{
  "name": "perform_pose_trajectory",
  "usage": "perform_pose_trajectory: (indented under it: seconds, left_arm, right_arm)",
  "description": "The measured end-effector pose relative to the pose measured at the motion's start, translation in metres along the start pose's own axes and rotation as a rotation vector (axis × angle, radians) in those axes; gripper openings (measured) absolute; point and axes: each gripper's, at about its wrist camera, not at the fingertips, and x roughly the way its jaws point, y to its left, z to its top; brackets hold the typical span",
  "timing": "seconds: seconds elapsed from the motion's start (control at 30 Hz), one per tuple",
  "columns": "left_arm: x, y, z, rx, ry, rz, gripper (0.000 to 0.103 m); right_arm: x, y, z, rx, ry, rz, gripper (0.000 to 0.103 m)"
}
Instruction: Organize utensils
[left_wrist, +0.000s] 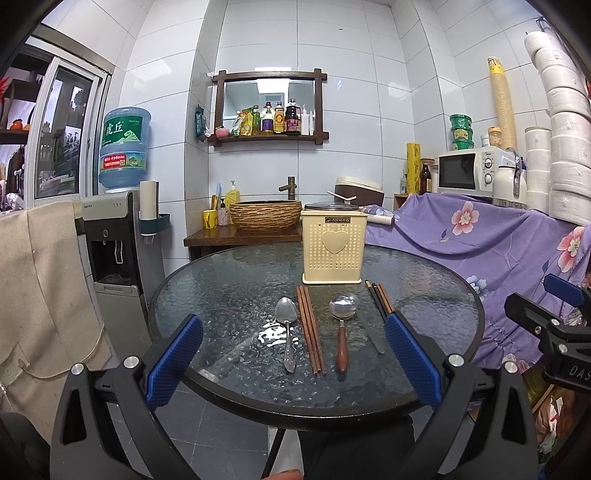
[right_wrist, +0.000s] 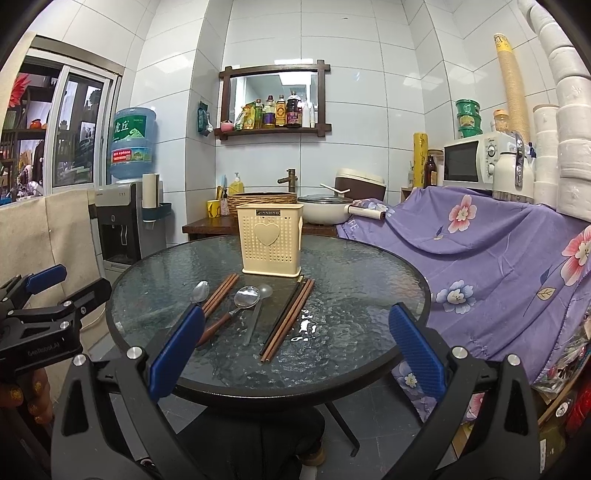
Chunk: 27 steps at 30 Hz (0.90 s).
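Note:
A cream utensil holder (left_wrist: 334, 252) (right_wrist: 270, 243) with a heart stands at the far side of the round glass table (left_wrist: 221, 280) (right_wrist: 362, 280). In front of it lie a steel spoon (left_wrist: 287, 332) (right_wrist: 199, 291), brown chopsticks (left_wrist: 311, 330) (right_wrist: 221, 295), a wooden-handled spoon (left_wrist: 342, 332) (right_wrist: 236, 306), a clear plastic spoon (right_wrist: 256, 314) and a dark chopstick pair (left_wrist: 379, 301) (right_wrist: 286, 319). My left gripper (left_wrist: 293, 350) is open and empty at the near table edge. My right gripper (right_wrist: 295, 345) is open and empty, also at the near edge.
A purple floral cloth (left_wrist: 480, 251) (right_wrist: 498, 251) covers furniture right of the table. A water dispenser (left_wrist: 110, 236) (right_wrist: 122, 221) stands left. A wooden counter with a basin (left_wrist: 266, 218) is behind the table. The other gripper shows at each view's side (left_wrist: 554, 321) (right_wrist: 40, 317).

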Motion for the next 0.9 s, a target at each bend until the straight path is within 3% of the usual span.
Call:
perform_pose_trajectory:
  seconds: [0.13,0.3,0.47,0.6,0.9]
  left_arm:
    - [0.024,0.004,0.002,0.002,0.092,-0.002,0.097]
    - [0.066,0.015,0.004,0.010,0.208,-0.031,0.097]
    - [0.120,0.032,0.005,0.028,0.342,-0.007,0.096]
    - [0.168,0.043,0.013,0.049,0.408,-0.006,0.084]
    - [0.233,0.048,0.016,0.057,0.515,-0.026,0.076]
  right_arm:
    - [0.016,0.001,0.000,0.000,0.058,0.017,0.098]
    - [0.055,-0.004,-0.008,0.023,0.192,-0.013,0.099]
    - [0.109,-0.027,-0.016,0.113,0.358,0.059,0.098]
    - [0.150,-0.042,-0.006,0.104,0.406,0.020,0.097]
    - [0.257,-0.051,0.012,0.161,0.564,0.041,0.066]
